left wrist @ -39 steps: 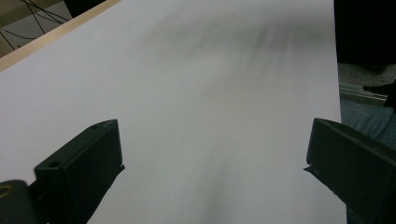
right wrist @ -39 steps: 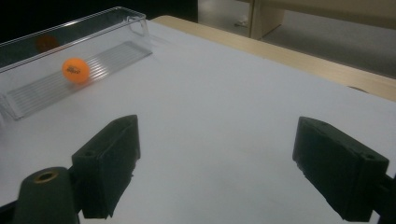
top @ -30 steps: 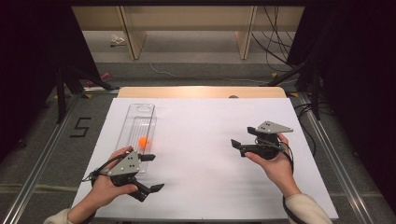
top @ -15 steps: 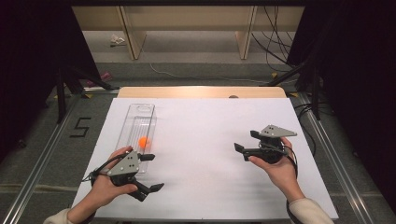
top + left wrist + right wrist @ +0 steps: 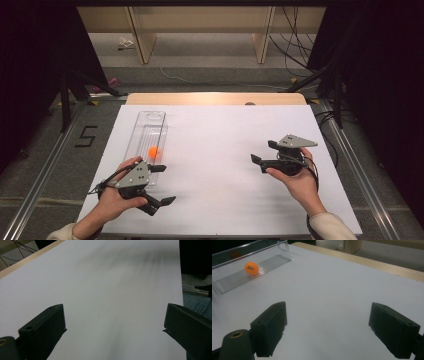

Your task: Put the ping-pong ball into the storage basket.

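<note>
An orange ball [image 5: 154,151] lies in a long clear plastic tray [image 5: 150,116] on the left of the white table [image 5: 225,130]. My left gripper [image 5: 165,185] is held in a hand at the tray's near end, open and empty, with its jaws pointing right over bare table [image 5: 107,290]. On the right side of the table my right gripper [image 5: 261,151] is also open and empty, with its jaws pointing left. In the right gripper view the ball [image 5: 251,268] and tray [image 5: 262,252] sit far off beyond the spread jaws of that gripper [image 5: 327,306]. The left gripper [image 5: 114,308] has nothing between its jaws.
A bare wooden strip [image 5: 215,98] runs along the table's far edge. Metal rails [image 5: 45,170] flank the table on both sides, and the floor at the left bears a "5" mark [image 5: 86,136]. Cables [image 5: 295,45] and wooden furniture legs [image 5: 140,40] lie beyond the table.
My right gripper has drifted slightly toward the near edge of the table, still open. The left gripper, ball and tray have stayed put.
</note>
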The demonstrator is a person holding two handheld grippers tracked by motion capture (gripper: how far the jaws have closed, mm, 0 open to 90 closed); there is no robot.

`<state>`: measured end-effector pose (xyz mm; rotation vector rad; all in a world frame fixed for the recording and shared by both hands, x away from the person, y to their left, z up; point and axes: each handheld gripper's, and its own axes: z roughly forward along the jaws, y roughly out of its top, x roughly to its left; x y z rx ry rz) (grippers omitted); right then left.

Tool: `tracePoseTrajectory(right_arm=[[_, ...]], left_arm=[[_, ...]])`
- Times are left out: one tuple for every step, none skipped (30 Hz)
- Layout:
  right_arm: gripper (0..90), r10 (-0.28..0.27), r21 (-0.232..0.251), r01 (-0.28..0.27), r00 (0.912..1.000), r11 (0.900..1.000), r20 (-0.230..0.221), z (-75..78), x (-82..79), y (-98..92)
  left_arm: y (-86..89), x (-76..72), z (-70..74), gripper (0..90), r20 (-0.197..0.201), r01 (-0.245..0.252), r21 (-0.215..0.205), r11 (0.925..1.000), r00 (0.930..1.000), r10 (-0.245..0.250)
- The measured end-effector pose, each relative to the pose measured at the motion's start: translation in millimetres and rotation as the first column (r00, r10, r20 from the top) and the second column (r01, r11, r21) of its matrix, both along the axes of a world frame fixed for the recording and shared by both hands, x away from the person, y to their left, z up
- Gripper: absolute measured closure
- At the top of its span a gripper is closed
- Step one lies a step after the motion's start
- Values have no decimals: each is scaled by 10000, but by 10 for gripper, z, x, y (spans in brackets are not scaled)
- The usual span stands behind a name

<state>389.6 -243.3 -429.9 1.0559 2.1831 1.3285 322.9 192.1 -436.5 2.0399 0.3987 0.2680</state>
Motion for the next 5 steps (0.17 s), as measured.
tracePoseTrajectory(right_arm=[[161,6,9,-6,10000,10000,6,0,0,-1],[161,1,15,-1,10000,10000,27,1,0,-5],[161,-7,34,7,10000,10000,34,2,0,-9],[162,-7,39,7,10000,10000,43,2,0,-14],[161,-17,70,16,10000,10000,59,2,0,-19]], left_arm=[[-2,2,-1,32,-9,-8,-2,10000,10000,8],[-3,4,0,32,-16,-8,-5,10000,10000,8],[-7,6,-1,32,-26,-26,-45,10000,10000,26],[-10,10,-1,32,-36,-23,-46,10000,10000,23],[-13,13,-2,32,-42,-23,-44,10000,10000,23]])
